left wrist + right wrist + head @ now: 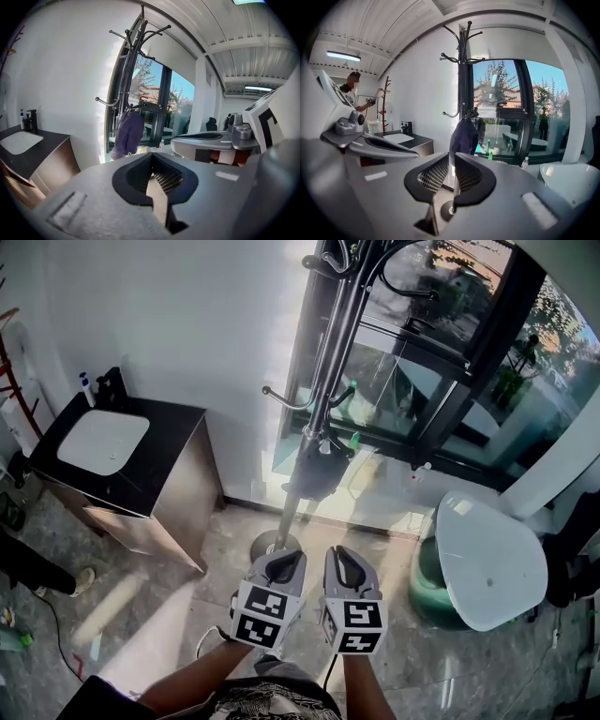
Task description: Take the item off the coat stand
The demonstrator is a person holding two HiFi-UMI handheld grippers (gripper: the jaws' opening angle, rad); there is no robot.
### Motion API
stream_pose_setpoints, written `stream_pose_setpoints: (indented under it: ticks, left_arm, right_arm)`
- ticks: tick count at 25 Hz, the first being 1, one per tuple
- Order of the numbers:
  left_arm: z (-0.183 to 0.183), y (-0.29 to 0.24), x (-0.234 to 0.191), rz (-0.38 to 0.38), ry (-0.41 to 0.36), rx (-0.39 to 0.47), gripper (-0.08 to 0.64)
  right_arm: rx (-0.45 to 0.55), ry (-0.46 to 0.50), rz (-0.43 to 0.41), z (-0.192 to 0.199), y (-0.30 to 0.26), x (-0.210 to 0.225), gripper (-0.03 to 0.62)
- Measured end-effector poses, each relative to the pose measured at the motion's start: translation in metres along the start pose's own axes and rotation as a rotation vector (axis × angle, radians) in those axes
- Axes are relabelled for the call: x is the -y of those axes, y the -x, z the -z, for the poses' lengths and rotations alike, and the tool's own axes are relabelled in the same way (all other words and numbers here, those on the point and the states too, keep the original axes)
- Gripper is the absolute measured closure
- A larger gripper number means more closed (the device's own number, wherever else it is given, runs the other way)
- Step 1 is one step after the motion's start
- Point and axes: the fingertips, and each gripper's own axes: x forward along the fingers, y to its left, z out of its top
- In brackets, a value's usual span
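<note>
One item (129, 133), dark purple cloth: hung low on stand (323, 381), far centre, well apart from grippers. Prob. light, soft, floppy, not fragile. Best hold: bunched top, then lift up & off. Left gripper (151, 156): jaws together, empty. Right gripper (453, 160): jaws slightly apart, empty.

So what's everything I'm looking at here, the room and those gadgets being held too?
coat stand: one, black, by the window
hanging item: one, dark purple, on a low hook of the coat stand
cabinet: one, brown with a black top, at the left wall
basin: one, white, in the cabinet top
tap: one, black, behind the basin
pump bottle: one, white, beside the tap
table: one, white, on the right
second stand: one, red, far wall
person: one, background
left gripper: one, grey, fingers together, empty
right gripper: one, grey, fingers slightly apart, empty
</note>
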Motion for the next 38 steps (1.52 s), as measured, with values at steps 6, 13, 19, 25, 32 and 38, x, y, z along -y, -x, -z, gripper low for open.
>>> stream_pose_setpoints:
  ticks: [6, 13, 19, 25, 32, 38]
  left_arm:
    - [-0.007, -0.03, -0.008, -0.034, 0.007, -0.003, 0.56]
    - [-0.017, -0.055, -0.026, -0.093, 0.015, 0.0, 0.56]
    - [-0.021, -0.066, -0.05, -0.149, 0.023, -0.007, 0.559]
    - [-0.027, -0.08, -0.071, -0.181, 0.023, -0.004, 0.558]
    - [-0.03, -0.087, -0.087, -0.21, 0.032, 0.001, 0.559]
    - [-0.028, -0.081, -0.098, -0.241, 0.035, 0.006, 0.559]
  right_arm:
    - [-0.01, 0.017, -0.031, -0.001, -0.031, 0.024, 0.549]
    - [-0.015, 0.034, -0.079, -0.004, -0.07, 0.041, 0.529]
    - [-0.015, 0.055, -0.111, -0.011, -0.108, 0.05, 0.508]
    - [-0.029, 0.073, -0.134, -0.012, -0.143, 0.056, 0.478]
    - [-0.065, 0.079, -0.168, -0.006, -0.177, 0.055, 0.449]
    - [-0.045, 0.148, -0.168, -0.01, -0.191, 0.05, 0.517]
